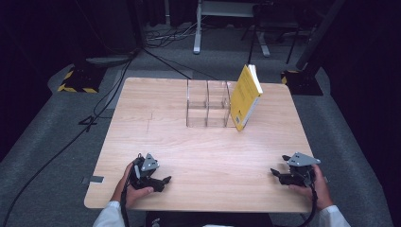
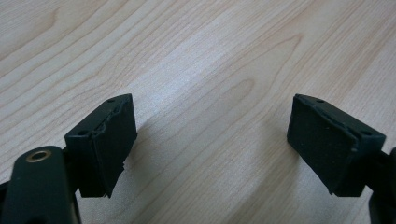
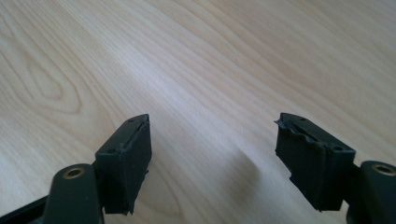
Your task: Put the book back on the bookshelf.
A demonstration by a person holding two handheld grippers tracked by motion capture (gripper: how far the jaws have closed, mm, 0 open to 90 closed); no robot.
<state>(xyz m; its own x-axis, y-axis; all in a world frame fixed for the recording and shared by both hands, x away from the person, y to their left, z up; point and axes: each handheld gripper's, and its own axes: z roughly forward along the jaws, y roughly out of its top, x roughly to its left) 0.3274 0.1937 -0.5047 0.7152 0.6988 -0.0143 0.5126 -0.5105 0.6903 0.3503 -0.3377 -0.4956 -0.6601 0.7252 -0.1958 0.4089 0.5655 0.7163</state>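
Both grippers (image 2: 210, 140) (image 3: 212, 158) gape over bare table (image 1: 203, 156); overhead, book (image 1: 246, 97) leans.

High view is looking forward and down from above the person's side, taking in the whole table (image 1: 198, 146). Both gripper views are riding low, facing close along their jaws, sharing only bare tabletop wood.

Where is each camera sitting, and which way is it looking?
High view: sits above the person's side, looking forward and down on the table, the yellow book and the clear holder; both hands show, with the left gripper and right gripper.
Left gripper view: rides the left gripper, looking along its open jaws at bare wood.
Right gripper view: rides the right gripper, likewise.
All share the wooden tabletop.
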